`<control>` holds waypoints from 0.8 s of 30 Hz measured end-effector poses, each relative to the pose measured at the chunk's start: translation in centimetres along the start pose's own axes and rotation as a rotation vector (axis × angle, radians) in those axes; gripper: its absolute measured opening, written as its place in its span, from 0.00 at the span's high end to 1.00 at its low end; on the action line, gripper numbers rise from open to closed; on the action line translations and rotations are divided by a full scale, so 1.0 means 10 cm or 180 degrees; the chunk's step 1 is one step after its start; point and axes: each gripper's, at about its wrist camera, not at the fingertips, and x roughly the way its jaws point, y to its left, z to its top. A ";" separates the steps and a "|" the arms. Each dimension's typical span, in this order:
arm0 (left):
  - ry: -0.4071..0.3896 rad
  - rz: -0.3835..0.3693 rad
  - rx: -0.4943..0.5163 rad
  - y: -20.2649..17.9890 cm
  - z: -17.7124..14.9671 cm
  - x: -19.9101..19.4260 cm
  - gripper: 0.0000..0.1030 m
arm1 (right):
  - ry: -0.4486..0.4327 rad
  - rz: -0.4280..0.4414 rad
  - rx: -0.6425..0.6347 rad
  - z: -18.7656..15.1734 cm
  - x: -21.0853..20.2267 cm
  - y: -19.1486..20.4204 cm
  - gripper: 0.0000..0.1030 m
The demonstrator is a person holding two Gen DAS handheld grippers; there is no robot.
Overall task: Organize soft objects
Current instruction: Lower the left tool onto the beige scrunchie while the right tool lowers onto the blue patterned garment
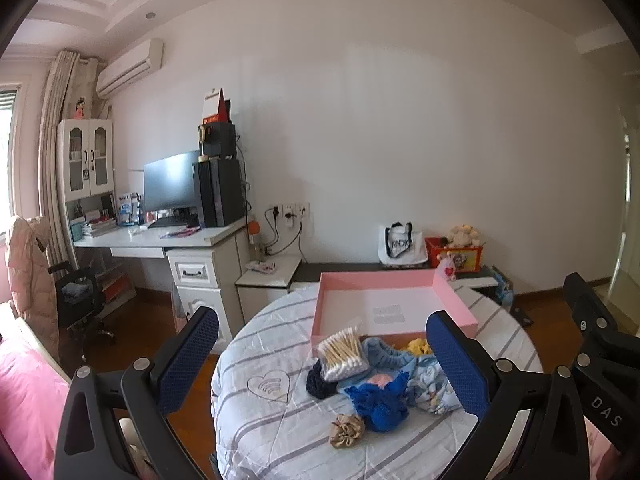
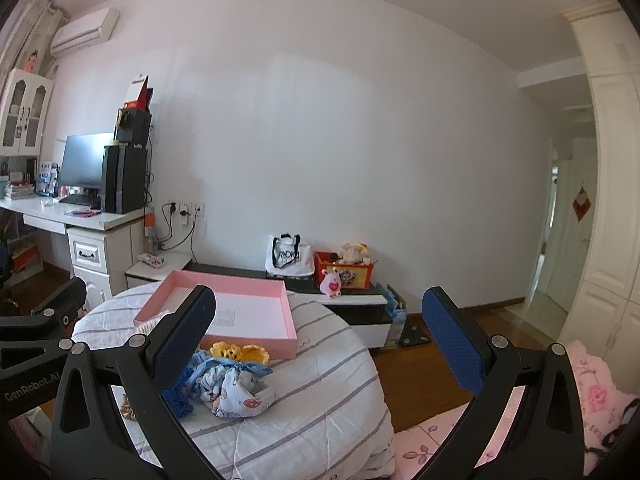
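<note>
A pile of soft things lies on a round table with a striped cloth (image 1: 280, 432): a bag of cotton swabs (image 1: 344, 354), a dark blue scrunchie (image 1: 318, 382), a blue knit piece (image 1: 378, 400), a beige scrunchie (image 1: 346, 431), a printed light-blue cloth (image 1: 430, 390), (image 2: 236, 394) and a yellow knit piece (image 2: 240, 353). An empty pink tray (image 1: 400, 280), (image 2: 228, 284) stands just behind the pile. My left gripper (image 1: 324, 364) is open above and in front of the pile. My right gripper (image 2: 320, 346) is open, to the right of the pile.
A white desk (image 1: 160, 240) with a monitor and computer tower stands at the left wall. A low dark cabinet (image 2: 352, 300) behind the table holds a tote bag, a red toy box and plush toys. A pink bed (image 2: 580, 408) lies at the right. Wooden floor surrounds the table.
</note>
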 end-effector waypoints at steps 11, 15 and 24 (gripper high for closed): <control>0.0502 0.0072 0.0062 0.00 -0.10 0.43 0.00 | 0.0449 0.0069 -0.0118 -0.24 0.38 0.17 0.00; 0.0686 0.0086 0.0114 -0.01 -0.16 0.61 0.00 | 0.0622 0.0125 -0.0169 -0.38 0.53 0.25 0.00; 0.1134 0.0022 0.0206 0.02 -0.35 1.01 0.00 | 0.1057 0.0167 -0.0225 -0.66 0.87 0.35 0.00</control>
